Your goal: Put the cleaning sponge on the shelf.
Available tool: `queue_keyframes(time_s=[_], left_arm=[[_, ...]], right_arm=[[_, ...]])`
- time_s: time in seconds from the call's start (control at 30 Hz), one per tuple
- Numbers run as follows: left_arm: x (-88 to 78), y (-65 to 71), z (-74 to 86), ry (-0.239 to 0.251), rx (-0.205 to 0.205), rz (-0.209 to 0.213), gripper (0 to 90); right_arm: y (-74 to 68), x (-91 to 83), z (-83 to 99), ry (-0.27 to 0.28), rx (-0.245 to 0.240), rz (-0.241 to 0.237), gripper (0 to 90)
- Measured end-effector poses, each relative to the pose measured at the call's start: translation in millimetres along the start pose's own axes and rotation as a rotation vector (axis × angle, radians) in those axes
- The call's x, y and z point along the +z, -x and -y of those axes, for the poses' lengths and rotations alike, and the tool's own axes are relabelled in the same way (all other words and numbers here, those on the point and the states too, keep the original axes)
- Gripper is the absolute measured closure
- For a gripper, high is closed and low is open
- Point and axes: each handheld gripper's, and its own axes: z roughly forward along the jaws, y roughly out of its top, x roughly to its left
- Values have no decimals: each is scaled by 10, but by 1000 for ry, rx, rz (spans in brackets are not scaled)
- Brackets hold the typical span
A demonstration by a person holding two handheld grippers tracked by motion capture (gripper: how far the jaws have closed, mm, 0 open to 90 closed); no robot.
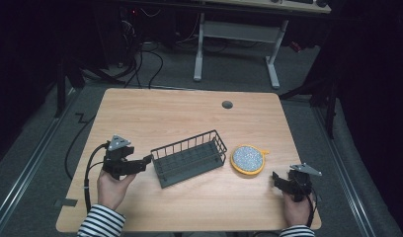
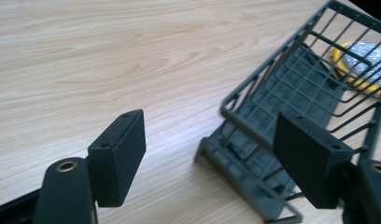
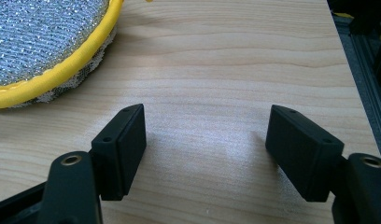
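Wire rack, grey, sitting mid-table w/ the left gripper right at its end

Rack lies a bit skewed, its near end just beside the left gripper, scrubber touching or nearly touching its far right corner. Left jaws are spread, nothing pinched between them; in the left gripper view the rack's end rail sits betw the pads but one pad is over bare table, no contact afaict. Right gripper is also released, hovering over wood near the scrubber. Imo the rack's light, stiff, thin wires = slippery for flat pads and prob tips if grabbed at one corner. Best bet: clamp the top rim rail mid-end. Scrubber looks soft, squishy, weighs nothing.
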Motion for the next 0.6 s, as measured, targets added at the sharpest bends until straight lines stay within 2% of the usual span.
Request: queue_keyframes(time_s=[0.17,0.27,0.37,0.6], left_arm=[[-71,-158,120,18,-46,-22,263],[-83,-226,193,14,-55,-37,263],[-81,-265,246,24,-64,-29,255],[-44,-380,411,26,-79,-63,255]], right_arm=[[-1,0,0,0,0,0,290],[-2,0,1,0,1,0,290],[-1,0,0,0,0,0,290],[-2,0,1,0,1,0,290]])
